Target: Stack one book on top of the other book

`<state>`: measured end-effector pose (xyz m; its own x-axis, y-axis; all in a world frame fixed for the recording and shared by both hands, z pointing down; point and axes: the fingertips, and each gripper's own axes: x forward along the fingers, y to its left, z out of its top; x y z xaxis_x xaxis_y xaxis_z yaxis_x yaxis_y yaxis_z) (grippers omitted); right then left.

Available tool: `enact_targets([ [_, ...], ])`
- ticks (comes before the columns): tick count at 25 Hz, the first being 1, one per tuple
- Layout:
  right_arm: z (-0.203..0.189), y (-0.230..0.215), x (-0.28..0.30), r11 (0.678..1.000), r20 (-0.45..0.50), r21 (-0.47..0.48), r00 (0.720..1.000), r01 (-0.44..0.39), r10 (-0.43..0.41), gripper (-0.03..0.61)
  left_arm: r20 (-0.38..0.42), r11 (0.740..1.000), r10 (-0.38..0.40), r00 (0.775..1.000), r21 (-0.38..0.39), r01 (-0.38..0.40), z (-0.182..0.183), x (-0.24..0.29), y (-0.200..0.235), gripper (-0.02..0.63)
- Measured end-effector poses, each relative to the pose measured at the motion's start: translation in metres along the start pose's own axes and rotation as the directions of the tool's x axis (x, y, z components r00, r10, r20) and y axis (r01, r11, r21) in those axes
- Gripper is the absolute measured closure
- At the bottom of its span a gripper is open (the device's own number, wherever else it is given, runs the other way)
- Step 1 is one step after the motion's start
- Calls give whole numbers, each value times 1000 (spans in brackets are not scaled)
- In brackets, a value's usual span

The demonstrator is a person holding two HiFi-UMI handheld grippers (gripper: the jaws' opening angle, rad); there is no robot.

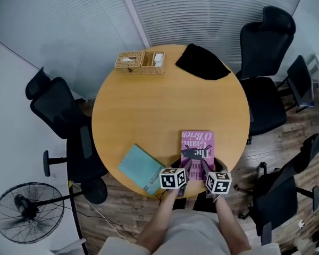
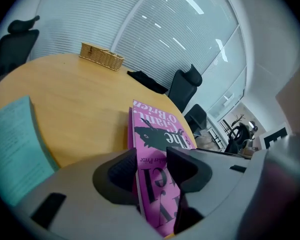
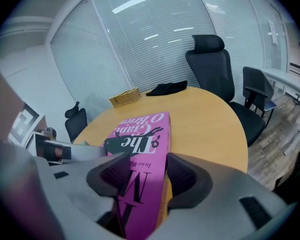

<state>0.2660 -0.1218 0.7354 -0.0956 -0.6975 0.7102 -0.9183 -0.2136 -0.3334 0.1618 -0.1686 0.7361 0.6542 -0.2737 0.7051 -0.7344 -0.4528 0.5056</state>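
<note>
**Two grippers clamped on one pink book**

The left gripper (image 2: 151, 171) and the right gripper (image 3: 140, 176) each pinch the near edge of the pink book (image 1: 197, 145) between dark ribbed pads (image 3: 182, 176), side by side, with the jaws fairly wide. The book is a glossy paperback with black lettering, at the near rim of the round wooden table (image 1: 165, 105). A matte teal book (image 1: 141, 169) lies flat just left of the pink book, apart from it. Far beyond the pink book stands a rectangular wicker basket (image 1: 140, 61) whose two compartments hold white items (image 1: 158, 59). A crumpled black cloth (image 1: 202, 62) also lies far beyond the pink book.
</note>
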Motion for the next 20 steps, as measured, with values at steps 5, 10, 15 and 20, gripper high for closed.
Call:
enact_targets([
  [5, 4, 44, 6, 995, -5, -73, 997, -73, 73, 336, 60, 998, 42, 997, -53, -39, 2, -38, 28, 410],
  [10, 7, 97, 17, 977, -22, -152, 989, -150, 148, 337, 117, 993, 82, 990, -99, -71, 6, -79, 62, 410],
  [15, 2, 151, 28, 943, -59, -242, 974, -228, 220, 339, 177, 980, 152, 972, -157, -124, 5, -119, 98, 410],
  [20, -7, 196, 38, 892, -107, -342, 955, -297, 277, 339, 215, 959, 221, 951, -225, -172, -7, -150, 129, 410],
])
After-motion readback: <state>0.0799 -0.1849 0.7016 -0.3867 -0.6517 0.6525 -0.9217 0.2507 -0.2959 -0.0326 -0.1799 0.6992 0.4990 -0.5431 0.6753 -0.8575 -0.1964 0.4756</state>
